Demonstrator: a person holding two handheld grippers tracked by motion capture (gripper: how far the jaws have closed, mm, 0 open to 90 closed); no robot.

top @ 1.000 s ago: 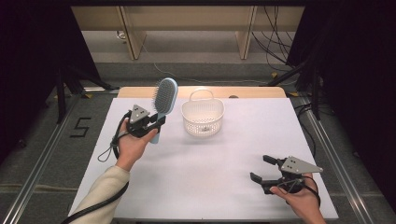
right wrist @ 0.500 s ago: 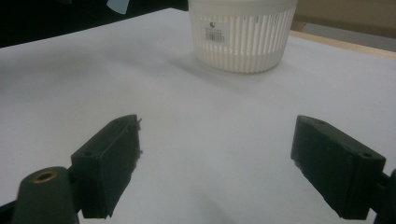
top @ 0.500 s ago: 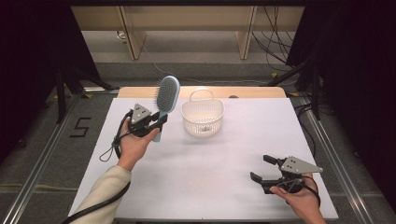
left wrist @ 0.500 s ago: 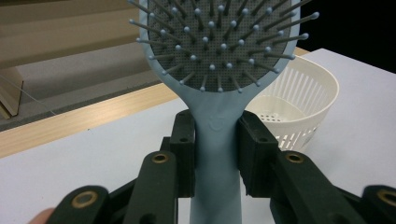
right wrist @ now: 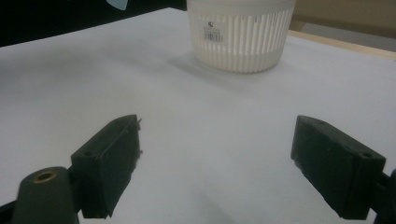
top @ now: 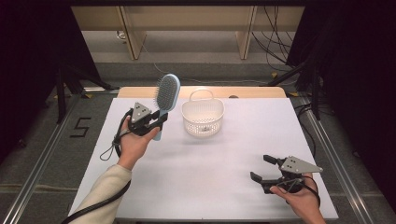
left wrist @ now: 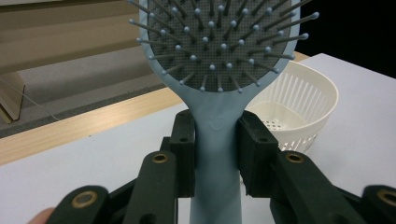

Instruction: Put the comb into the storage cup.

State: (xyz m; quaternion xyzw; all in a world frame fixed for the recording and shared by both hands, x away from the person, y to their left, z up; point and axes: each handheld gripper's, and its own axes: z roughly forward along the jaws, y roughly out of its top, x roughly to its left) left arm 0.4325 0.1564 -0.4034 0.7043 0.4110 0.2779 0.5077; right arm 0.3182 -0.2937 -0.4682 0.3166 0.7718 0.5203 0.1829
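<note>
At the far middle of the white table (top: 201,168) stands a small white plastic basket (top: 202,117), round, with slotted walls, a perforated floor and a loop handle at its far rim. A small dark speck lies on its floor in the high view; what it is cannot be told. A label with a barcode sits on its near wall (right wrist: 212,31) in the right gripper view.

Just left of the basket, lifted clear of the table, is the hairbrush (top: 166,95): pale blue, paddle-shaped, with a grey cushion set with thin pins that end in light blue balls. It stands nearly upright, head up and leaning a little toward the basket. The left gripper (top: 156,123) clamps its handle (left wrist: 215,154), one black pad pressed on each side just below the neck, the bristle side facing the gripper's own camera.

At the near right corner of the table the right gripper (top: 264,169) rests in a hand, jaws spread wide with nothing between them, pointing toward the basket across bare tabletop.

Beyond the table's wooden far edge (top: 140,92) lie a grey floor, wooden legs (top: 132,32) and loose cables (top: 273,51).
</note>
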